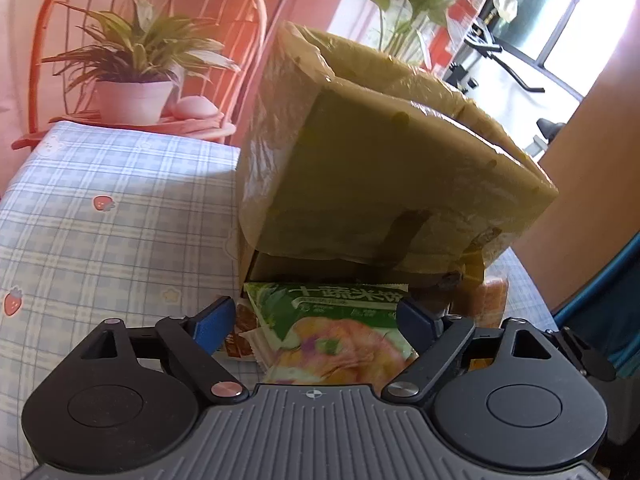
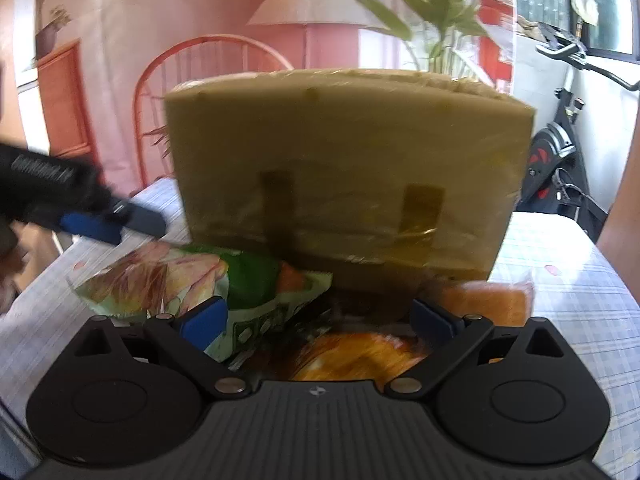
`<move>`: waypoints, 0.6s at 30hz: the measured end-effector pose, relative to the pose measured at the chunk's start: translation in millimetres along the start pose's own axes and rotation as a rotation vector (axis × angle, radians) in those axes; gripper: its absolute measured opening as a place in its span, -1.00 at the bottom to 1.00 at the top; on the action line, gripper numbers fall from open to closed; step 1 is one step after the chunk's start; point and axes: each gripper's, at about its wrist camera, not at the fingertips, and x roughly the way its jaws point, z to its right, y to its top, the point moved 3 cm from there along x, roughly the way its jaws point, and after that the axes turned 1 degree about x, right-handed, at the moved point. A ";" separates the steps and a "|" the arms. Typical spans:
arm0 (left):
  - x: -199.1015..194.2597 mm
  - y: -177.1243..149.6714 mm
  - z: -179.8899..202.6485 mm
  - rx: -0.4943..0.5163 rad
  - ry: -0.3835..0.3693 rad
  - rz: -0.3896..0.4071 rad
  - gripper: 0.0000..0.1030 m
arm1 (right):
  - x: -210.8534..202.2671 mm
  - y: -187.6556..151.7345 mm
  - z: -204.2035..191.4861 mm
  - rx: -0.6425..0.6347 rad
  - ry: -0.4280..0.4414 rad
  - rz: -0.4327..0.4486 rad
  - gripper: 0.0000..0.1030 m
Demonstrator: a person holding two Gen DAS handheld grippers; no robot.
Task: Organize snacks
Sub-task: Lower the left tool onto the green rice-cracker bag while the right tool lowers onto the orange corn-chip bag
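Left wrist view shows a cardboard box (image 1: 384, 160), wrapped in clear film, tipped up on the desk (image 1: 112, 216) with its near edge lifted, and snack packets lying at its foot. A green rice-cracker packet (image 1: 340, 332) sits nearest, between the blue pads of the left claw (image 1: 316, 320); a brown packet (image 1: 240, 336) peeks out just left of it and an orange packet (image 1: 490, 304) lies to the right, partly under the box.

My judgement is that the sorting is barely under way: the snacks are loose on the checked cloth, none visibly stowed, so gathering and placing them all remains.

The left claw is held low and level, pointing at the box, jaws wide apart with the green packet between them but not pinched. In the right wrist view the right claw (image 2: 320, 316) is likewise low, close to the box front (image 2: 344, 168), jaws spread wide over the orange packet (image 2: 360, 356) and the end of the green one (image 2: 208, 276), gripping neither. The left claw's finger (image 2: 116, 222) reaches in from the left there. This view is blurred.
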 end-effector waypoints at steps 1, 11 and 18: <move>2.2 -0.9 0.6 0.007 -0.004 -0.013 0.76 | -0.4 -2.6 -3.0 -0.007 0.008 -0.002 0.92; 15.8 -27.1 -11.0 -0.022 -0.042 -0.083 0.82 | 4.8 -32.8 -30.4 -0.108 0.052 -0.054 0.91; 16.1 -37.5 -5.6 0.008 -0.097 -0.073 0.79 | 2.3 -37.2 -27.8 -0.108 0.047 -0.057 0.91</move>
